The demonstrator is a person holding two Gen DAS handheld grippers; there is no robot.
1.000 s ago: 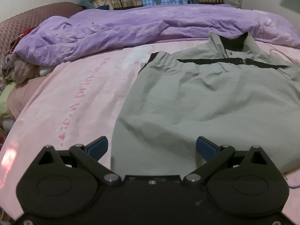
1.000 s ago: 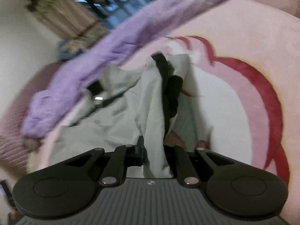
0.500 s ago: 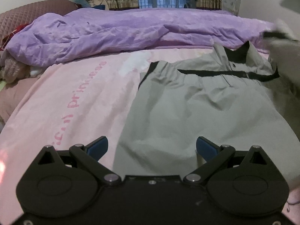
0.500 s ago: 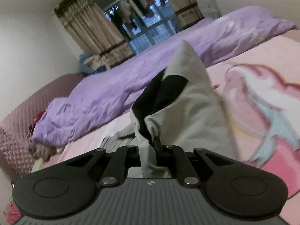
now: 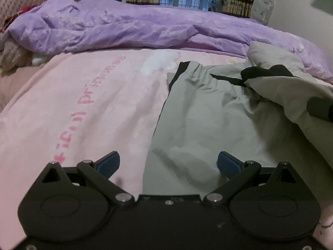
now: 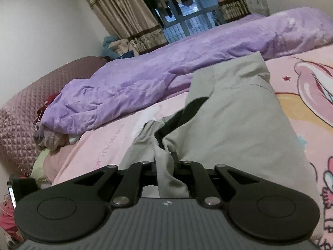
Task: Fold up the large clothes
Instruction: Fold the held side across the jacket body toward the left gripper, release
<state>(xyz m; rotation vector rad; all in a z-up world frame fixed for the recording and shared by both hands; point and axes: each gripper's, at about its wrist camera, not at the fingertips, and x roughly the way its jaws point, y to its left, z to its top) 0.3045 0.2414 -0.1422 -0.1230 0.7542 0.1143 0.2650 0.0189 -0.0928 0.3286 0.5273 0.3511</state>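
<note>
A grey jacket [image 5: 208,116] with black trim lies on the pink bed sheet [image 5: 83,104]. Its right side is folded over the body, collar toward the purple duvet. My left gripper [image 5: 168,163] is open and empty, hovering over the jacket's near left hem. My right gripper [image 6: 165,162] is shut on a bunch of the grey jacket fabric [image 6: 239,129] and holds the folded part over the jacket's body. The right gripper's dark tip shows at the right edge of the left wrist view [image 5: 320,109].
A crumpled purple duvet [image 5: 135,25] lies across the far side of the bed. A quilted mauve headboard [image 6: 18,116] and a pile of clothes [image 6: 52,137] are at the left. Curtains and a window [image 6: 166,6] stand behind. Pink sheet spreads left of the jacket.
My right gripper has carried the jacket's right side up and leftward over the body. The left gripper has stayed open near the hem, shifting slightly so the jacket sits further right.
</note>
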